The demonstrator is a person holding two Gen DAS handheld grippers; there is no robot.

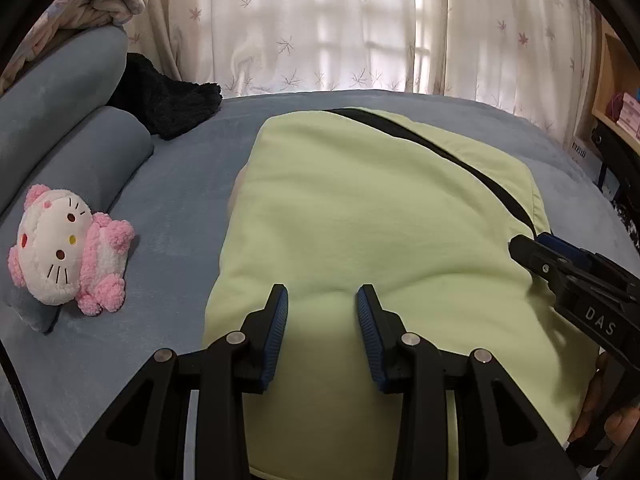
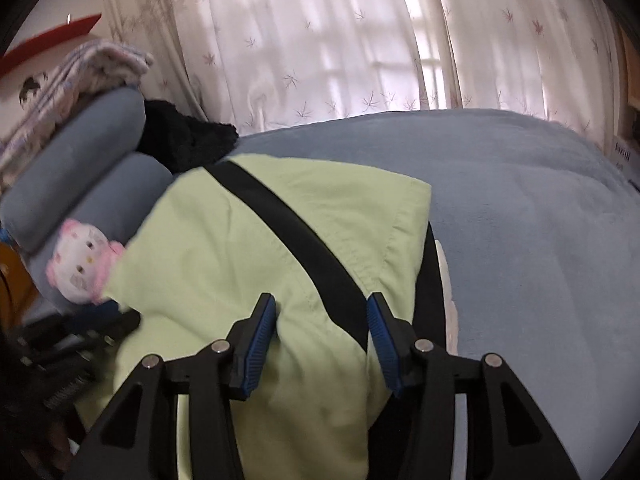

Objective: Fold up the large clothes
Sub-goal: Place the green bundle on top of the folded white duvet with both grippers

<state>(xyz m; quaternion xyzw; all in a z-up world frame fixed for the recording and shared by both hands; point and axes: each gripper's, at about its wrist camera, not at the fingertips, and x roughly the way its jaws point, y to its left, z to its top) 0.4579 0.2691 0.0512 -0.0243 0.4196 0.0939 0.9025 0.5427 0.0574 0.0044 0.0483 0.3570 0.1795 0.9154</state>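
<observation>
A: Start with the biggest thing. Where is the work laid out?

B: On the bed [image 1: 168,216], a grey-blue cover filling the middle of both views, with curtains [image 1: 320,28] across the top of the frame. The pale green garment [image 1: 360,220] lies on it, centre to lower right in the left wrist view.

A: How folded does it look?

B: Well along, I'd judge. It already forms a compact, roughly rectangular packet with rounded, doubled edges on its left side. A black stripe [image 1: 432,148] runs diagonally across its upper right. No sleeves or loose flaps trail onto the cover that I can see.

A: So what remains?

B: Probably one more fold in half, or just smoothing and squaring. In the right wrist view a white layer peeks out at the packet's right edge, so the edges aren't quite tidy.

A: And the tongs?

B: The left tongs [image 1: 322,304] stand apart at lower centre, over the near edge of the cloth, gripping nothing. The right tongs [image 2: 322,314] are apart too, straddling the stripe, with nothing pinched.

A: Anything smaller around?

B: A pink-and-white plush cat [image 1: 68,248] at left, near the bolster pillows [image 1: 80,132], and a dark fuzzy cloth [image 1: 168,100] at upper left, well apart from the garment.
</observation>
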